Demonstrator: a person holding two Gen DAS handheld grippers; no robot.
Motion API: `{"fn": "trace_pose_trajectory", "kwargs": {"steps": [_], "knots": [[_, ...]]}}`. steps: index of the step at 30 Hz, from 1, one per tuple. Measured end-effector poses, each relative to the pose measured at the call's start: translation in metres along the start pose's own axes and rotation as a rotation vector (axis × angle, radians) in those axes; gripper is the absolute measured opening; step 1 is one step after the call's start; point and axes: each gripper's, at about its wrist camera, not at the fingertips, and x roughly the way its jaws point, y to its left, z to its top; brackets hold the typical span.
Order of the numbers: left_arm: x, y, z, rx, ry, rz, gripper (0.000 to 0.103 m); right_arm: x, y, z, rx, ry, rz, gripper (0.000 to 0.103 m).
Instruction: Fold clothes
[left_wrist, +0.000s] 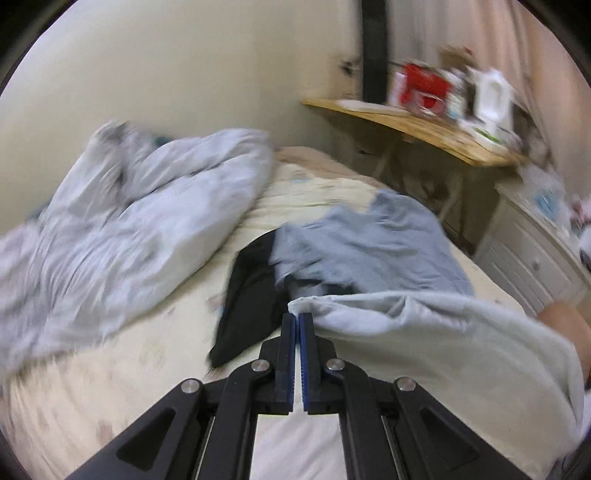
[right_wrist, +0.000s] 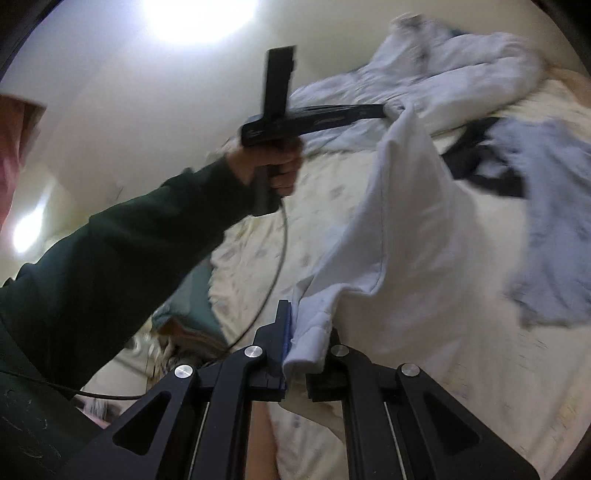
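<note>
Right wrist view: the pale blue garment (right_wrist: 399, 229) hangs stretched between both grippers above the bed (right_wrist: 480, 369), its long axis running from the right gripper (right_wrist: 295, 332), jaws clamped on a hem, up to the left gripper (right_wrist: 380, 110), jaws pinching its far corner. A grey-blue shirt (left_wrist: 369, 243), black garment (left_wrist: 251, 291) and rumpled duvet (left_wrist: 129, 221) crowd the bed's far side; the near mattress lies bare.

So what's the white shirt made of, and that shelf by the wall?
The white shirt, pinched in both tools, looks like soft, matte cotton knit: it hangs limp, folds easily and has a stitched hem. The shelf looks like pale, unpainted wood, probably pine, with a yellowish grainy top. Blur makes both guesses a bit unsure.
</note>
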Motion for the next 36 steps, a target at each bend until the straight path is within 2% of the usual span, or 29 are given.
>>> {"fn": "trace_pose_trajectory", "kwargs": {"steps": [4, 11, 15, 24, 27, 29, 32, 34, 36], "knots": [[-0.009, 0.046, -0.053, -0.088, -0.003, 0.022, 0.002, 0.068, 0.020, 0.006, -0.038, 0.109, 0.043, 0.006], [0.001, 0.100, -0.144, -0.198, 0.056, 0.039, 0.002, 0.190, 0.019, -0.017, -0.033, 0.308, 0.051, 0.006], [0.007, 0.110, -0.176, -0.244, 0.066, 0.027, 0.002, 0.228, 0.019, -0.027, -0.037, 0.371, 0.041, 0.006], [0.009, 0.128, -0.212, -0.327, 0.107, 0.015, 0.002, 0.278, 0.034, -0.042, -0.094, 0.496, 0.038, 0.006], [0.012, 0.141, -0.221, -0.394, 0.153, 0.073, 0.003, 0.293, 0.037, -0.044, -0.123, 0.534, 0.014, 0.007], [0.002, 0.153, -0.228, -0.463, 0.160, 0.140, 0.018, 0.307, 0.040, -0.048, -0.149, 0.560, -0.009, 0.011], [-0.021, 0.171, -0.239, -0.654, 0.196, 0.259, 0.021, 0.325, 0.052, -0.058, -0.201, 0.613, 0.010, 0.012], [-0.036, 0.179, -0.250, -0.812, 0.216, 0.276, 0.021, 0.330, 0.061, -0.067, -0.212, 0.647, 0.054, 0.013], [-0.055, 0.172, -0.263, -0.964, 0.207, 0.235, 0.024, 0.335, 0.070, -0.077, -0.218, 0.677, 0.103, 0.037]]}}
